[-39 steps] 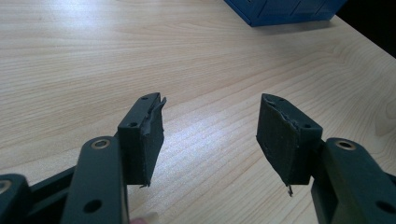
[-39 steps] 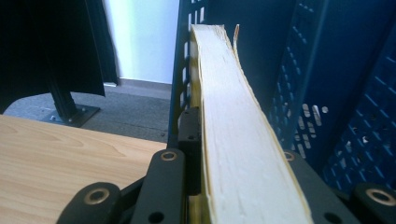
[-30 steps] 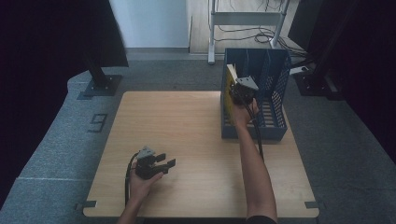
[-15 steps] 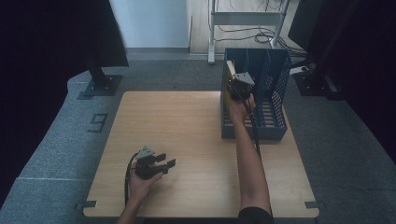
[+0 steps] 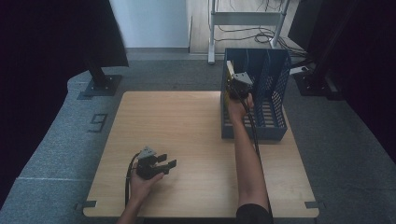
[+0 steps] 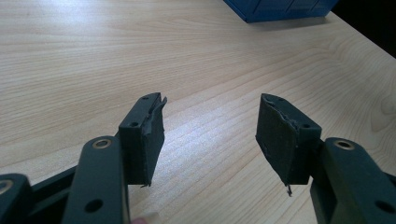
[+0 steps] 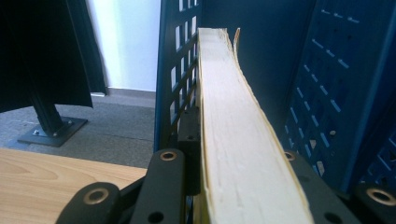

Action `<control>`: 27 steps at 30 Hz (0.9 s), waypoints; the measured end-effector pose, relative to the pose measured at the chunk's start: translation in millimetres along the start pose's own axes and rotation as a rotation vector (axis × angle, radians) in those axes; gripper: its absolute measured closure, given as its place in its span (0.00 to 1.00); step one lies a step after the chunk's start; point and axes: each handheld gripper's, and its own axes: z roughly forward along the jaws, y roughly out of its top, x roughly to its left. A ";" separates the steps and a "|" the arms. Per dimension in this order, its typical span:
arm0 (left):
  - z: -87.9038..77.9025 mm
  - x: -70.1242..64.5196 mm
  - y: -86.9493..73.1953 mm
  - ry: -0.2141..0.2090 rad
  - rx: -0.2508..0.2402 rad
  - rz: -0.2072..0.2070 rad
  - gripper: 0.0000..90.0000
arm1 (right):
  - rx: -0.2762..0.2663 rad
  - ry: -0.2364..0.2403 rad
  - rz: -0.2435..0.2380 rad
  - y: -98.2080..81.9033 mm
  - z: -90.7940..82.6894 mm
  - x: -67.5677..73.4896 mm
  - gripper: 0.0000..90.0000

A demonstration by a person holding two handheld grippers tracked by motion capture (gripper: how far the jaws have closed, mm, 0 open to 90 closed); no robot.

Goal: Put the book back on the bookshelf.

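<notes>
A thick book (image 7: pixel 233 116) with cream page edges and a yellow cover (image 5: pixel 229 70) stands upright against the left wall of a blue perforated file bin (image 5: pixel 275 79). My right gripper (image 5: pixel 239 81) is shut on the book's near edge; in the right gripper view (image 7: pixel 238 154) the pages run up between the jaws, with the bin's walls (image 7: pixel 345 93) on both sides. My left gripper (image 5: pixel 167 161) rests low over the wooden table (image 5: pixel 177 121) near its front left. Its jaws (image 6: pixel 210 126) stand wide open with nothing between them.
The bin stands at the table's back right corner, and its corner (image 6: pixel 280 9) shows far off in the left gripper view. A black stand base (image 5: pixel 100 84) sits on the floor beyond the table's left, and metal rack legs (image 5: pixel 212 32) rise behind.
My right gripper has moved a little farther back along the bin's left wall with the book in it. The left gripper has stayed put.
</notes>
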 end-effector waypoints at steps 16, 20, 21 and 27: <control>-0.6 -2.6 0.2 -0.004 -0.002 0.005 0.46 | -0.023 0.080 -0.019 3.6 -11.0 -1.9 0.73; 0.4 -4.5 0.3 -0.006 0.003 0.010 0.46 | -0.025 0.084 -0.024 2.4 -18.0 -4.4 0.71; 0.7 -4.9 0.3 -0.007 0.005 0.012 0.46 | -0.026 0.086 -0.026 2.0 -19.6 -5.3 0.70; 1.8 -5.8 0.1 -0.005 0.006 0.012 0.46 | -0.027 0.096 -0.029 0.1 -25.6 -10.4 0.67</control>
